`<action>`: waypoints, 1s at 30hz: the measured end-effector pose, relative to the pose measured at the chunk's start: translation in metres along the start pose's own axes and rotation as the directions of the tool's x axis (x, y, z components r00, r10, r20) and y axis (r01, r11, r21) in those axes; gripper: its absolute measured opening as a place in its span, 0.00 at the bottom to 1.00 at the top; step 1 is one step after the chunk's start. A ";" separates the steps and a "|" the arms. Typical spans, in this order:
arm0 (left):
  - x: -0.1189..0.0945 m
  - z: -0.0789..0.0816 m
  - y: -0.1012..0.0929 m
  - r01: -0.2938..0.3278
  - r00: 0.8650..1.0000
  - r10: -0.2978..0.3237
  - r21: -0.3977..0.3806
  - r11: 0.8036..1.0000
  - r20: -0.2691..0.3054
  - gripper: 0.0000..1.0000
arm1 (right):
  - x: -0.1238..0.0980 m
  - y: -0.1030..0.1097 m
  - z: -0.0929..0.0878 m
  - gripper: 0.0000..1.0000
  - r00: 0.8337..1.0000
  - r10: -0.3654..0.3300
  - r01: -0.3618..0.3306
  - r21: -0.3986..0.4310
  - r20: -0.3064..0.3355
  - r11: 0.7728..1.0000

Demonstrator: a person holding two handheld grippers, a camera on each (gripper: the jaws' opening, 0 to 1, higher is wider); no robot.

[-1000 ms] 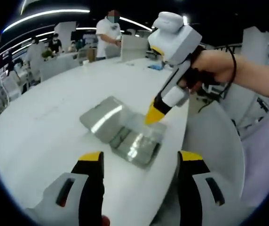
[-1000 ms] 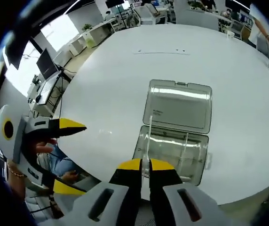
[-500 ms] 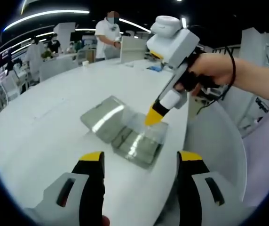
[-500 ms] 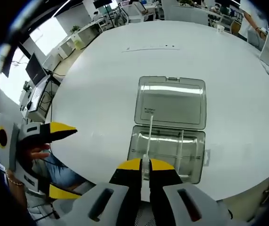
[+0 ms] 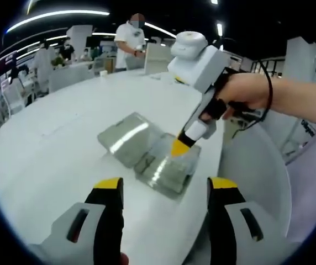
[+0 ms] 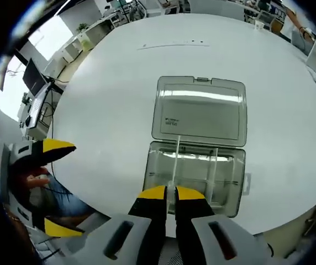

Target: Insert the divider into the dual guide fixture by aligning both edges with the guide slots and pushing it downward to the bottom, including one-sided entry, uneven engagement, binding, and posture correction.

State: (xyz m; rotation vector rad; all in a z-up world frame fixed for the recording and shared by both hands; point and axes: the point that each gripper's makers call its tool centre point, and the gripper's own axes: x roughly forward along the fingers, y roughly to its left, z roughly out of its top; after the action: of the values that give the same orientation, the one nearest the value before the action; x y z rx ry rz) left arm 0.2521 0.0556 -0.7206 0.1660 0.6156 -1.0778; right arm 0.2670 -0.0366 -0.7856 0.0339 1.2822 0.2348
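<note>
A clear plastic box with its lid laid open flat sits on the white table; it is the guide fixture. My right gripper is shut on a thin clear divider, held edge-on over the left part of the box. A second divider stands inside the box. In the left gripper view the right gripper points down into the box, held by a hand. My left gripper is open and holds nothing, hanging near the table's edge short of the box.
The left gripper shows at the left of the right gripper view, off the table's edge. A person stands at the far side of the table. Desks and monitors lie beyond the table.
The right gripper with the divider has come lower and closer over the box. The left gripper has stayed open and nearly still.
</note>
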 end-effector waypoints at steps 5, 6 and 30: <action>0.001 -0.001 0.002 -0.003 1.000 0.003 -0.010 1.000 0.001 0.59 | 0.006 -0.003 0.000 0.00 1.000 -0.002 0.002 0.005 -0.013 1.000; 0.001 -0.002 0.003 -0.002 1.000 0.002 -0.013 1.000 0.000 0.59 | 0.008 -0.004 -0.001 0.00 1.000 -0.004 0.004 0.006 -0.017 1.000; 0.002 -0.005 0.009 -0.001 1.000 0.002 -0.047 0.999 0.005 0.57 | 0.025 -0.011 -0.008 0.00 0.999 -0.014 0.015 0.019 -0.033 1.000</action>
State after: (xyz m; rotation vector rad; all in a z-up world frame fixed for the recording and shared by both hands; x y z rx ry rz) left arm 0.2589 0.0605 -0.7279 0.1225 0.6356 -1.0609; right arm 0.2678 -0.0431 -0.8134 0.0377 1.3172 0.2113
